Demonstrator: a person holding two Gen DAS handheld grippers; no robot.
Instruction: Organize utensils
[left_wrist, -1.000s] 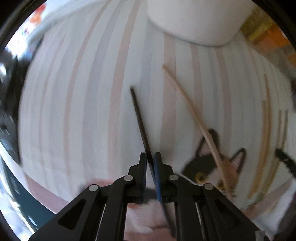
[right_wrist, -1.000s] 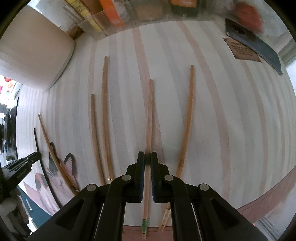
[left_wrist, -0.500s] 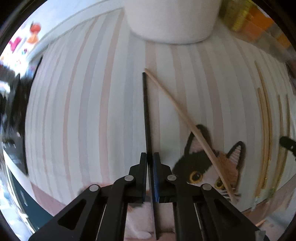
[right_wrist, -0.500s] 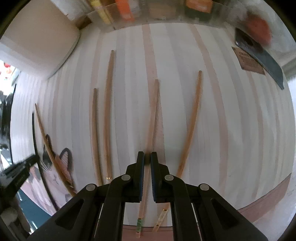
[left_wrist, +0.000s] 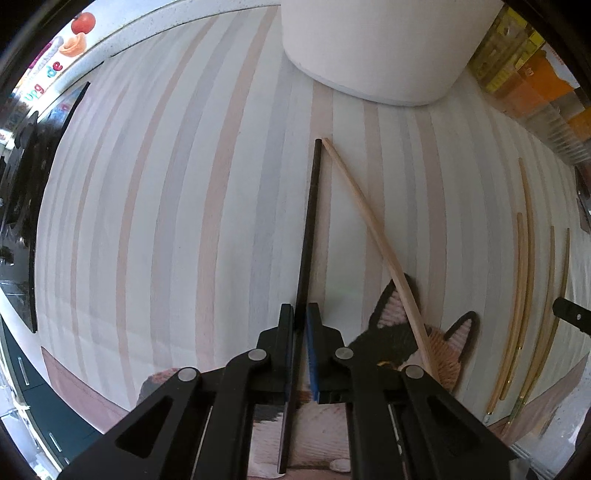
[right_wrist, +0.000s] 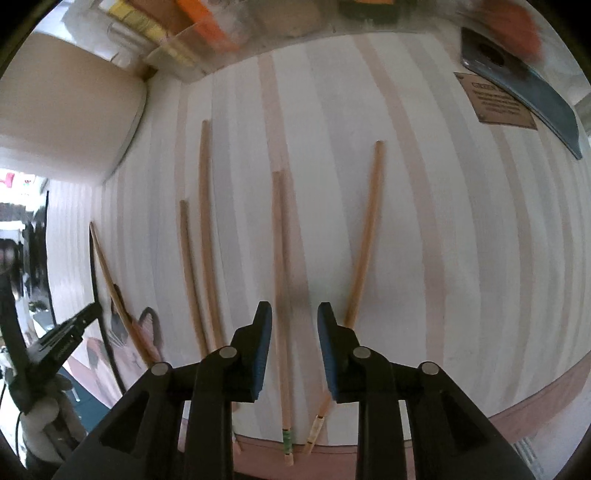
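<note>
Left gripper (left_wrist: 301, 314) pinches black chopstick (left_wrist: 308, 236); right gripper (right_wrist: 294, 321) just opening, bamboo chopstick (right_wrist: 280, 266) loose between; lift straight, avoid nudging.

- Our left tongs (left_wrist: 301, 314) are black, with round silver screws and blue pads (left_wrist: 312, 354).
- Our right tongs (right_wrist: 294, 314) look the same: black arms, silver screws, blue pads (right_wrist: 330, 358).
</note>
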